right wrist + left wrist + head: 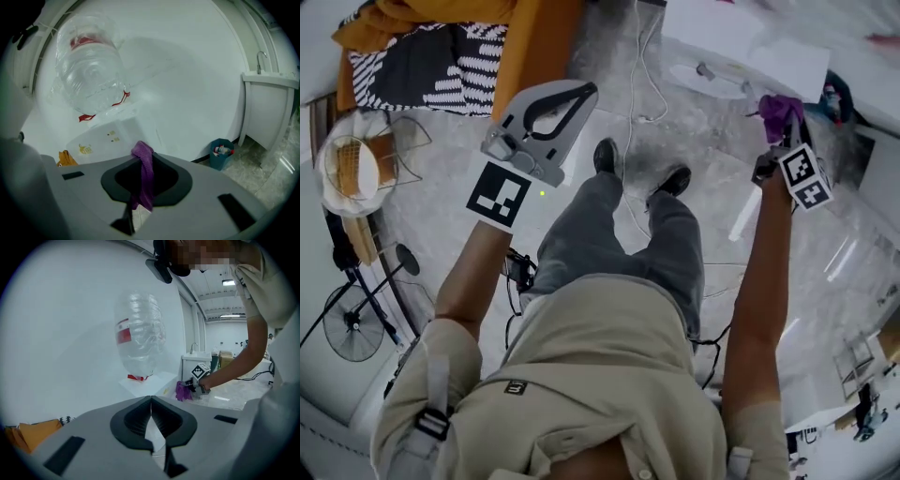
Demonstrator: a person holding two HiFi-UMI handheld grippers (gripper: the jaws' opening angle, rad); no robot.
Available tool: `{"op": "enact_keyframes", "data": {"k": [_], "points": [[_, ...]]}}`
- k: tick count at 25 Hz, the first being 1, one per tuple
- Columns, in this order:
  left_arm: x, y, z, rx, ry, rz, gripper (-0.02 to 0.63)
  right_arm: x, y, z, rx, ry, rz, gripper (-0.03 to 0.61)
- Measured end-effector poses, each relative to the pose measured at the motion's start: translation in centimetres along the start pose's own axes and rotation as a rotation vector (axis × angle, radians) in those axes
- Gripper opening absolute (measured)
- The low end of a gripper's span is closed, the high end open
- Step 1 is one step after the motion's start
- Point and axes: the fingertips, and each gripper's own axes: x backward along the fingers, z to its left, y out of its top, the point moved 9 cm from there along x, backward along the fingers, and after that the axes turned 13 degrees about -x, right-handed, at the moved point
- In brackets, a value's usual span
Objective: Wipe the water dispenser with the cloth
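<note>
- Ahead of the right gripper, whose jaws pinch the purple cloth, the water dispenser stands up and to the left, its upturned bottle above
- Left gripper: jaws together on nothing; it sits farther back, so the right is judged nearer

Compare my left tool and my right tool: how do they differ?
The left tool is shut on nothing; the right tool is shut on a purple cloth. The right tool is up beside the water dispenser, while the left tool is held back from it. Both are grey with dark jaw pads.
</note>
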Motion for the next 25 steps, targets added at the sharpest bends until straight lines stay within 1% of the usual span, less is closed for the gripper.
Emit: {"op": "enact_keyframes", "data": {"k": [3, 6, 8, 10, 14, 17, 21, 25], "points": [[2.5, 1.2, 0.9, 0.004, 0.023, -0.022, 0.017, 2.2, 2.3, 1.7, 0.036, -0.026, -0.025, 0.051], [5.3, 1.7, 1.5, 0.006, 0.042, -0.040, 0.017, 5.4, 2.9, 3.3, 0.059, -0.058, -0.047, 0.051], [7.3, 2.3, 1.6, 0.009, 0.057, -0.053, 0.017, 8.0, 2.9, 4.8, 0.097, -0.047, -0.053, 0.051], [8.9, 3.0, 2.0, 0.013, 0.077, -0.076, 0.017, 10.3, 3.4, 7.0, 0.164, -0.011, -0.055, 0.051], [11.8, 4.7, 2.7, 0.021, 0.107, -0.125, 0.017, 15.1, 4.3, 12.7, 0.310, 0.087, -0.066, 0.051], [13.6, 6.1, 2.7, 0.019, 0.115, -0.155, 0.017, 19.0, 5.0, 16.7, 0.373, 0.153, -0.090, 0.051], [14.8, 8.4, 3.0, -0.008, 0.099, -0.212, 0.017, 23.8, 6.3, 21.8, 0.438, 0.236, -0.148, 0.051], [16.4, 11.0, 2.7, -0.053, 0.060, -0.262, 0.017, 28.8, 7.0, 26.5, 0.542, 0.332, -0.147, 0.046]]}}
